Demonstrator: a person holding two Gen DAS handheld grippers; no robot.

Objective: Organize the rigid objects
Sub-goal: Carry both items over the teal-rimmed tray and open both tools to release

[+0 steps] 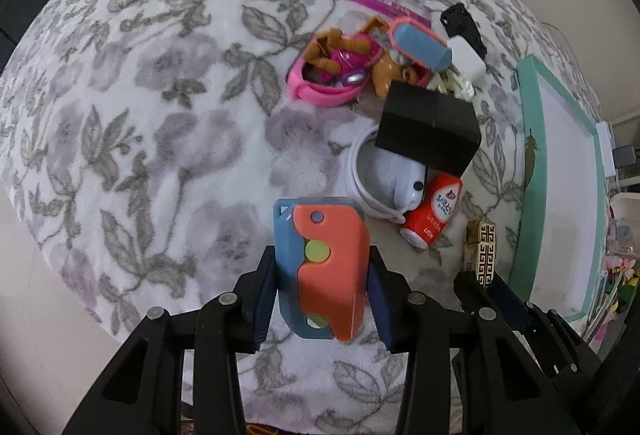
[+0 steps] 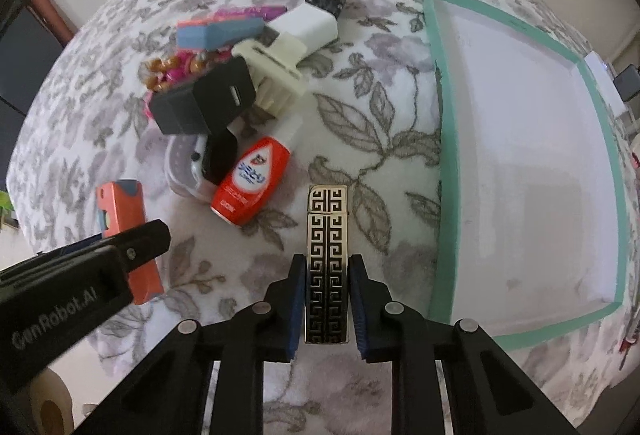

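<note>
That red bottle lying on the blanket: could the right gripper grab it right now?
Probably not yet. The right gripper is shut on the patterned lighter, so its jaws are full. The red bottle itself lies uncovered, just up and left of it.

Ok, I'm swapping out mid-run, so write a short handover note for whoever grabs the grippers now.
Left gripper: shut on the orange-and-blue toy.
Right gripper: shut on the gold patterned lighter.
Green-rimmed tray: on the right, nothing in it yet.
Pile on the floral blanket: red bottle, black box, white charger, pink toy car and more.
Done: two items gripped.
Left: probably place both in the tray, then clear the pile.
</note>
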